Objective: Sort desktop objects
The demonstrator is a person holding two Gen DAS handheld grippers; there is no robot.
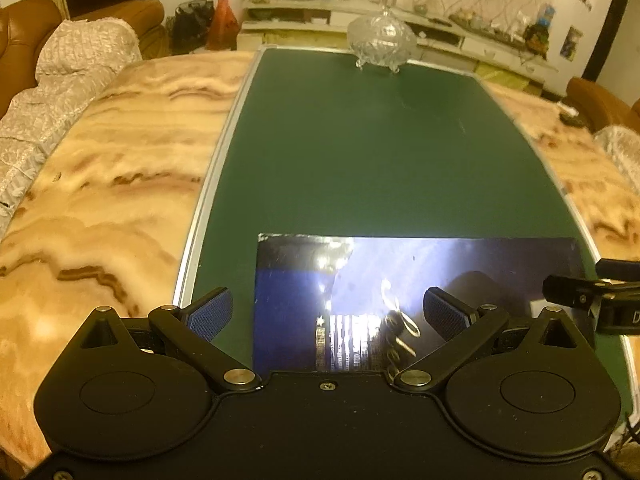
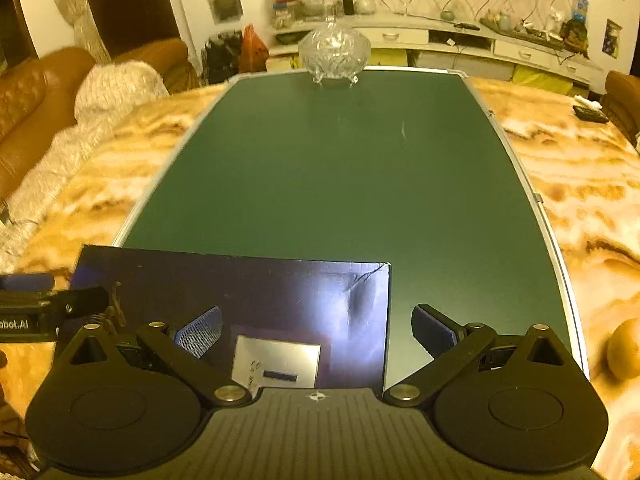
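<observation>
Left wrist view: both tongs released, nothing grasped.
Left tongs point(image 1: 328, 314) and right tongs point(image 2: 316, 330) hover spread over the glossy dark book point(image 1: 400, 280), lower frame on the green board point(image 1: 360, 160); glass jar point(image 1: 381, 36) top centre.

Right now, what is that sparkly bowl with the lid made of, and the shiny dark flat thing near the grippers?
The clear lidded footed bowl looks like cut glass or crystal: see-through, with ridged patterns that catch the light. It could be clear plastic. The dark blue-black flat rectangular board looks like glossy coated card or a thin book: it mirrors the lamp glare and one corner looks creased. It lies on the matte green board.
</observation>
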